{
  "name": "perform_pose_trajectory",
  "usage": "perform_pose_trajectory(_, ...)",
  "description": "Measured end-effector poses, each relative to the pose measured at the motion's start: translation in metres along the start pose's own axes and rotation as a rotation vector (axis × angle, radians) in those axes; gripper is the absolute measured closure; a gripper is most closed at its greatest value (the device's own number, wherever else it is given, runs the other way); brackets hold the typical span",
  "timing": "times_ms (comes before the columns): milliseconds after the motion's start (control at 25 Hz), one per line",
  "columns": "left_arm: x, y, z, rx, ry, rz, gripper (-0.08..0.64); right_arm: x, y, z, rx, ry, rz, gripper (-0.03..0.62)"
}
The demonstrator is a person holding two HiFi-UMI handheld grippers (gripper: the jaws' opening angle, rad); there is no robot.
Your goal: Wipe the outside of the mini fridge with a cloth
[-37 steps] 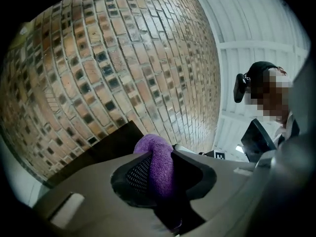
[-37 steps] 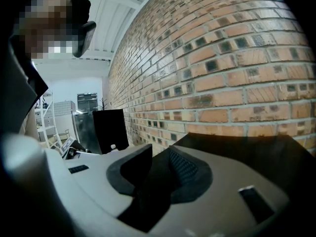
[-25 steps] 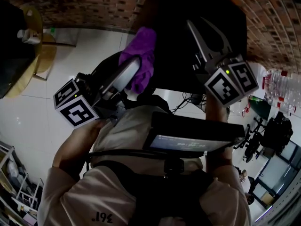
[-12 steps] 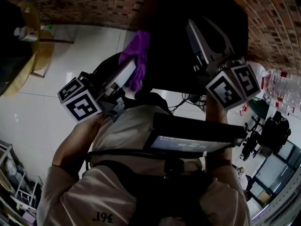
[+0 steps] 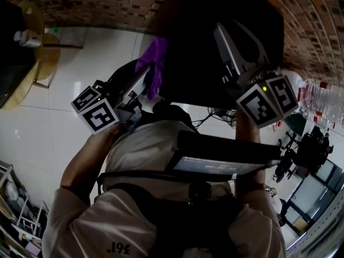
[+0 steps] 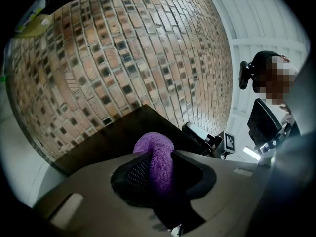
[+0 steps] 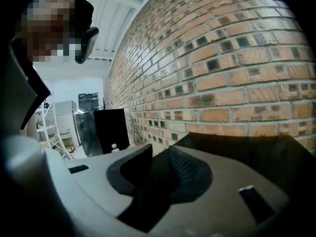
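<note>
Far left, by the white tile floor (image 5: 91, 52): a white bottle (image 5: 22, 36) on a round yellow counter (image 5: 45, 61). Brick wall (image 5: 97, 4) behind.

Next, left tool (image 6: 160, 164) clenched on a purple cloth (image 5: 154, 58), jaws just drawn a little closer on it. Cloth bunched between the mesh pads and sticking out past the tips. Held at the left edge of the black mini fridge (image 5: 193, 63); whether touching it, impossible to tell.

In the middle, low: a dark flat screen (image 5: 226, 155) strapped on the person's chest.

Right of that, right tool (image 7: 158, 156) hovering over the fridge's dark top near the brick wall, tilted slightly down, jaws parted by a narrow gap, gripping nothing.

Far right: a pack of clear water bottles (image 5: 322, 101) on the floor.
</note>
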State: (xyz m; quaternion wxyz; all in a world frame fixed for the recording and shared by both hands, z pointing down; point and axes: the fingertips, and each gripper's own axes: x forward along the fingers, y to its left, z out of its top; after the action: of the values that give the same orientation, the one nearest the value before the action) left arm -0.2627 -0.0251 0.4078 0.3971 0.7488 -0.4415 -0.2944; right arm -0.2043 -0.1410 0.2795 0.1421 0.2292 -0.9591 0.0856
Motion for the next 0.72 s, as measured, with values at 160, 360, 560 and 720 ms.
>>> perform_pose_trajectory(160,0.000,0.010,-0.007,-0.002,0.003,-0.008,0.454,0.000,0.001,-0.001,0.001,0.004,-0.001,0.494)
perform_pose_trajectory(360,-0.001,0.026,-0.016,-0.006,0.008,0.004,0.454,0.001,0.001,0.000,-0.002,0.001,-0.002,0.494)
perform_pose_trajectory(560,-0.005,0.051,-0.032,-0.010,0.023,0.055,0.454,0.000,-0.001,-0.001,0.000,0.003,-0.004,0.494)
perform_pose_trajectory(720,-0.006,0.069,-0.045,-0.012,0.035,0.077,0.454,0.000,0.000,0.001,-0.001,0.000,0.000,0.494)
